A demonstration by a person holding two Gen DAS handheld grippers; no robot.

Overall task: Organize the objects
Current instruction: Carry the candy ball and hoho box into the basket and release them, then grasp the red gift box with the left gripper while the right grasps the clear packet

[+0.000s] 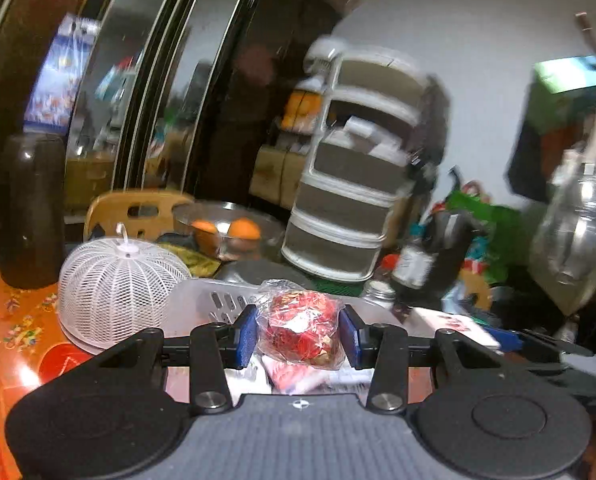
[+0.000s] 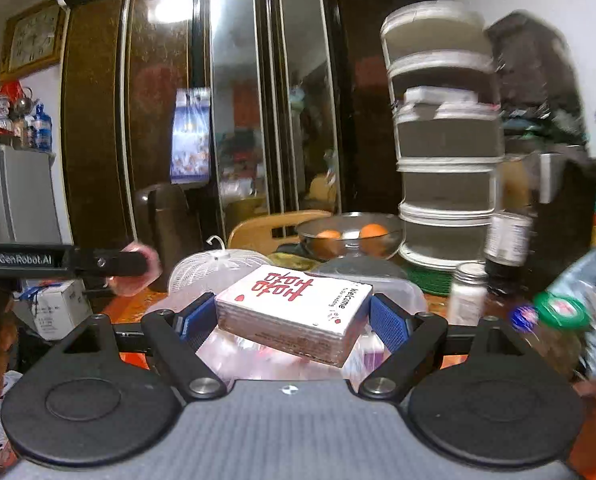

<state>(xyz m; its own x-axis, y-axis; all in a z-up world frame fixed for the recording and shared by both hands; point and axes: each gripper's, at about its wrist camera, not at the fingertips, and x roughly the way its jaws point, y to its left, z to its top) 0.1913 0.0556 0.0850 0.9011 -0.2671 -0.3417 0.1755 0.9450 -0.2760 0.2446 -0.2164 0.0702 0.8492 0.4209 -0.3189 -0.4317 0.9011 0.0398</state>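
My left gripper (image 1: 299,331) is shut on a clear plastic bag of red wrapped sweets (image 1: 301,330), held above a clear plastic basket (image 1: 202,304). My right gripper (image 2: 294,316) is shut on a stack of white cards with red characters (image 2: 298,308), held tilted above the clear basket (image 2: 406,292), which holds plastic bags. The white cards also show in the left wrist view (image 1: 454,326) at the right. The left gripper's body shows in the right wrist view (image 2: 98,262) at the left.
A white mesh food cover (image 1: 118,288) stands left of the basket on the orange table (image 1: 14,320). A dark thermos (image 1: 32,208), a glass bowl of oranges (image 2: 348,236), a tiered white rack (image 2: 446,152), jars (image 2: 468,294) and bottles (image 2: 566,312) crowd the table. A wooden chair (image 2: 274,228) stands behind.
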